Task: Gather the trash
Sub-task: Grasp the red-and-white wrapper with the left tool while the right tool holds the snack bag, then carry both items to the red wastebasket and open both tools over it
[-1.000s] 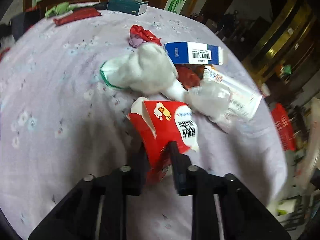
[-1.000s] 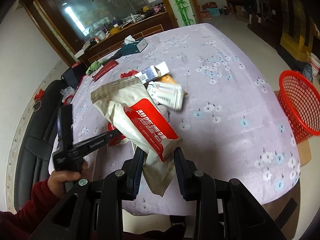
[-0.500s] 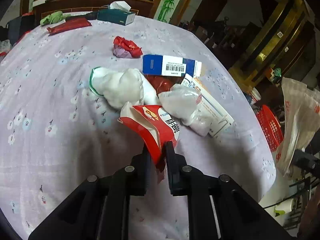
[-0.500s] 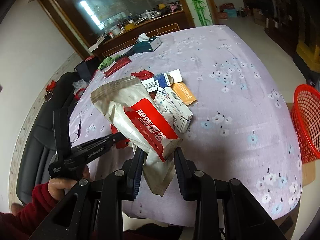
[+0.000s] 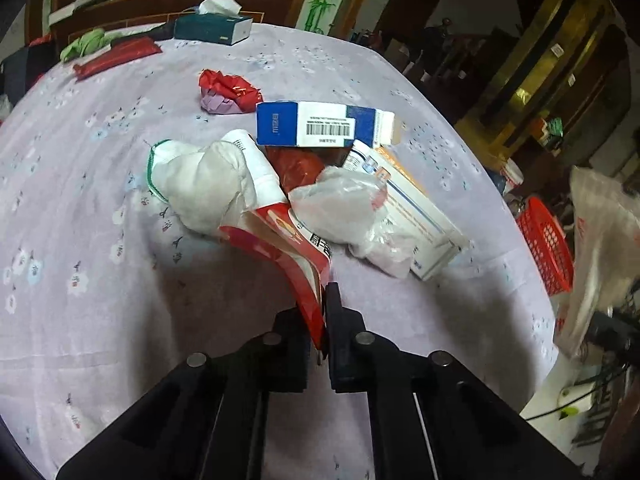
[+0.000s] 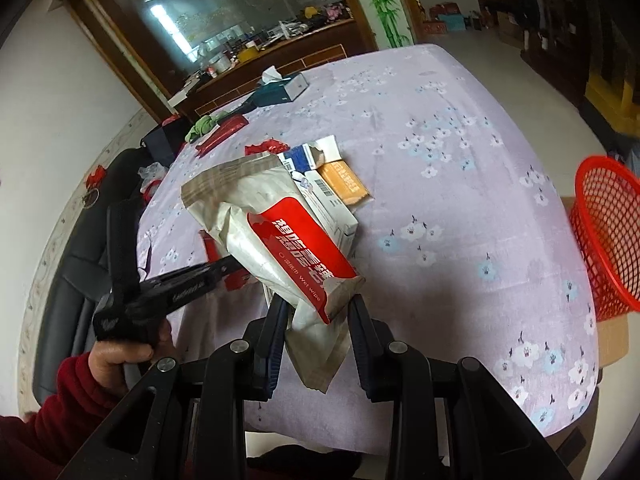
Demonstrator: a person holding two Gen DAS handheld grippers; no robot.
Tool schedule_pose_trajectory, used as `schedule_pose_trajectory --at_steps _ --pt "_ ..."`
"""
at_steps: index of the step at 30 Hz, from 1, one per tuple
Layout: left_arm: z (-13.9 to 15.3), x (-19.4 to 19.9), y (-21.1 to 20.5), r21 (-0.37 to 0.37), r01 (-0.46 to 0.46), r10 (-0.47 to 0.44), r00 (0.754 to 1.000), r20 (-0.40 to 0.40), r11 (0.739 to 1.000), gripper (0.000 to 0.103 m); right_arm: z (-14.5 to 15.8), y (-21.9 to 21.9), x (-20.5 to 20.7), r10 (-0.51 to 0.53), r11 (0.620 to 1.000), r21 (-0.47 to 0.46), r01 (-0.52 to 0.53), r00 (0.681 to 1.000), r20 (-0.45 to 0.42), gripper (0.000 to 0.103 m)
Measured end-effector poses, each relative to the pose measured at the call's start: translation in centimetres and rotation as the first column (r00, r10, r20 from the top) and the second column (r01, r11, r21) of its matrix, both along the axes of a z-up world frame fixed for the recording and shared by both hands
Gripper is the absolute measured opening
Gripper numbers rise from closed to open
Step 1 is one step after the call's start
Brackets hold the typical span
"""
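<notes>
My left gripper (image 5: pixel 322 300) is shut on a flattened red and white carton (image 5: pixel 280 236), lifted above the lilac tablecloth (image 5: pixel 100 280). Behind it lies a trash pile: a white crumpled wrapper (image 5: pixel 204 184), a blue and white box (image 5: pixel 320 124), a clear plastic bag (image 5: pixel 344 208), a long white box (image 5: pixel 416 216) and a red crumpled wrapper (image 5: pixel 228 88). My right gripper (image 6: pixel 318 304) is shut on a grey wet wipe pack (image 6: pixel 276 236) with a red label, held over the table's near edge. In the right wrist view the left gripper (image 6: pixel 200 276) shows as a black bar held by a hand.
A red mesh basket (image 6: pixel 608 232) stands on the floor beyond the table's right edge. A teal tissue box (image 5: pixel 212 28), a green cloth (image 5: pixel 86 42) and a flat red packet (image 5: pixel 120 58) lie at the far side. A dark chair (image 6: pixel 88 252) stands at the left.
The left gripper has closed tight, flattening the red carton, and lifted it off the table, pulling back from the pile. The right gripper kept the wet wipe pack and drifted slightly.
</notes>
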State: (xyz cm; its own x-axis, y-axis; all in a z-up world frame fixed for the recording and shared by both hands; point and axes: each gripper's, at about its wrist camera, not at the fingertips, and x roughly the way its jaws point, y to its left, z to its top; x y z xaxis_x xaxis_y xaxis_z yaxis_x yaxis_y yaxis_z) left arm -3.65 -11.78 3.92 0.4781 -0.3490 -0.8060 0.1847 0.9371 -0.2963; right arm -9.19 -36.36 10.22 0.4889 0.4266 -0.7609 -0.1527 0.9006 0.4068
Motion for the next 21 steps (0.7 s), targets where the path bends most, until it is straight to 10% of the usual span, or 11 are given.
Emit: schedule_pose_trajectory --at_steps 10,21 --pt "3.5 -3.8 0.3 0.017 0.010 -0.011 0.999 0.045 1.000 0.003 0.2 -2.4 0.2 -0.029 0.999 0.023 0.029 1.000 -0.004 0.033" --pt "9.4 -4.0 -8.3 -0.015 0.183 -0.179 0.973 0.148 0.983 0.004 2.2 -9.3 -0.1 -0.167 0.984 0.078 0.163 0.985 0.042 0.033"
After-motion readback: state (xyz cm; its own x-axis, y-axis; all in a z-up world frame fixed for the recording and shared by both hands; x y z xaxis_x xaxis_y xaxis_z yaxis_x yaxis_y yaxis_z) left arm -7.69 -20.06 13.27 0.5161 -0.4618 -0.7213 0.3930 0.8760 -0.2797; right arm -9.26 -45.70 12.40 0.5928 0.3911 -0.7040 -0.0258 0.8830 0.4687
